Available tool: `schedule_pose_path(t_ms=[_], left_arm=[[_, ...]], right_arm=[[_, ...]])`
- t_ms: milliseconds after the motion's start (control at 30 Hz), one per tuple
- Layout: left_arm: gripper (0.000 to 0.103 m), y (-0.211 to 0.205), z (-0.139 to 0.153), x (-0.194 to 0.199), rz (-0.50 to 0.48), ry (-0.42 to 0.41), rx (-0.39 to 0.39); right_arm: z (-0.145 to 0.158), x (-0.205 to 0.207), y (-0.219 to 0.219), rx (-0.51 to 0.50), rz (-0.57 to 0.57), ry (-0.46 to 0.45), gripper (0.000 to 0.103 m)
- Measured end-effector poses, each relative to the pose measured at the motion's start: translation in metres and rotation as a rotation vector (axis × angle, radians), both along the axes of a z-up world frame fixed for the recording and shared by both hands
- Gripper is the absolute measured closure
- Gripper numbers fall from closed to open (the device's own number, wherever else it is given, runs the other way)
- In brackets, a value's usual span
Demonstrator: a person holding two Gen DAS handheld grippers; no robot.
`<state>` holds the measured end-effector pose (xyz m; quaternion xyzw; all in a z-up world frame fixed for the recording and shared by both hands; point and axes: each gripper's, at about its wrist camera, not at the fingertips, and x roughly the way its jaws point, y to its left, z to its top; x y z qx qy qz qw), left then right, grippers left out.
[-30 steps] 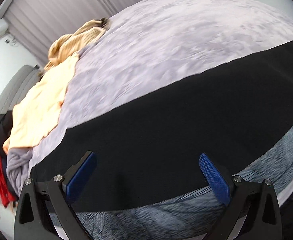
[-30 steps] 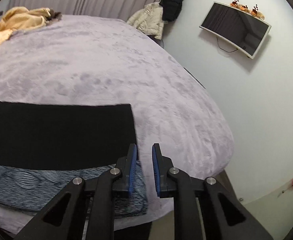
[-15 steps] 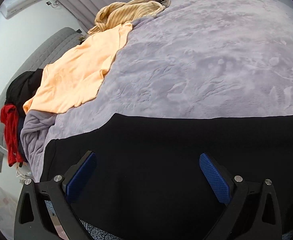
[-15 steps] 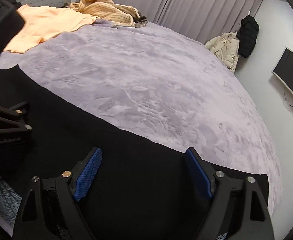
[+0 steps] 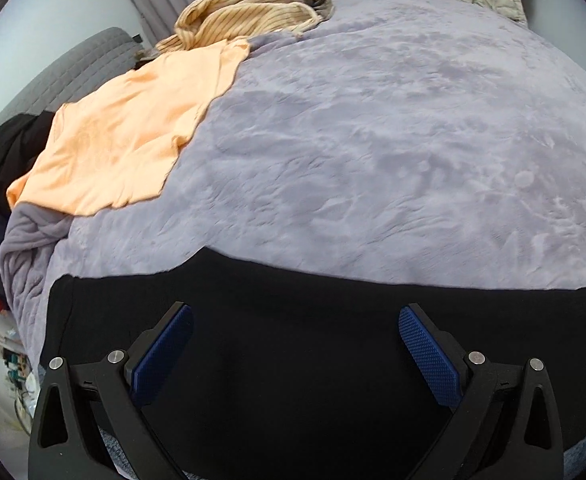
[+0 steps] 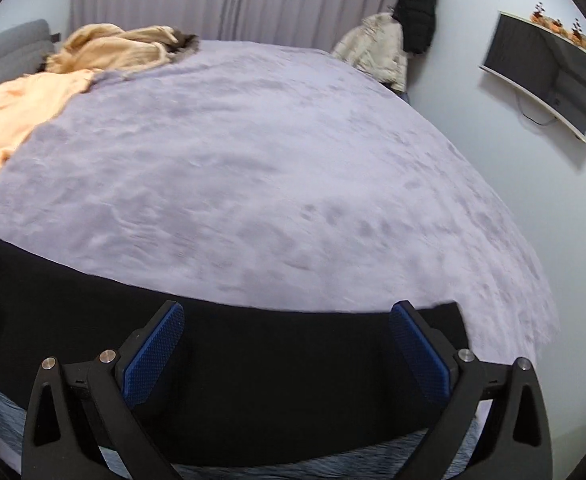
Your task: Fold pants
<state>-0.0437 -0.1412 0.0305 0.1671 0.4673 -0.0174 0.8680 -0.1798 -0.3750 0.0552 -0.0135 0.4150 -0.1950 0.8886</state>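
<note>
Blue-padded grippers, both spread wide, hover over black pants.

Left gripper and right gripper grasp nothing; the pants lie flat along the lavender blanket's near edge at 6 o'clock, an orange shirt at 10 o'clock, a striped garment at 11.

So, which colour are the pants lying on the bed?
The pants are plain black, clearest in the left wrist view.
</note>
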Motion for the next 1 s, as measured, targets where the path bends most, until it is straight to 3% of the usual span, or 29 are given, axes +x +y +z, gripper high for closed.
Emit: schedule_pose_path(t_ms=[100, 267, 467, 567, 667, 767, 867, 1000], left_arm=[[0.0, -0.023, -0.008, 0.01, -0.012, 0.001, 0.062], [0.0, -0.004, -0.024, 0.025, 0.066, 0.0, 0.106], [0.0, 0.039, -0.017, 0.024, 0.131, 0.011, 0.042], [0.0, 0.048, 0.001, -0.003, 0.069, 0.011, -0.053], [0.0, 0.049, 0.007, -0.04, 0.001, 0.008, -0.071], [0.0, 0.056, -0.002, -0.069, -0.033, 0.051, -0.069], [0.0, 0.069, -0.01, -0.088, -0.022, 0.066, -0.06], [0.0, 0.09, -0.021, -0.092, 0.022, 0.041, -0.002]], right_arm=[[-0.004, 0.042, 0.043, 0.066, 0.13, 0.028, 0.001], [-0.04, 0.082, 0.085, -0.144, 0.174, 0.142, 0.001], [-0.034, 0.048, 0.022, -0.19, -0.008, 0.147, 0.001], [0.001, 0.008, 0.009, -0.19, -0.047, 0.021, 0.002], [0.024, -0.028, 0.024, -0.076, 0.085, -0.097, 0.001], [0.011, -0.034, 0.056, 0.044, 0.216, -0.028, 0.001], [-0.011, -0.036, 0.103, 0.031, 0.354, 0.035, 0.001], [-0.037, -0.039, 0.153, -0.116, 0.462, 0.08, 0.001]])
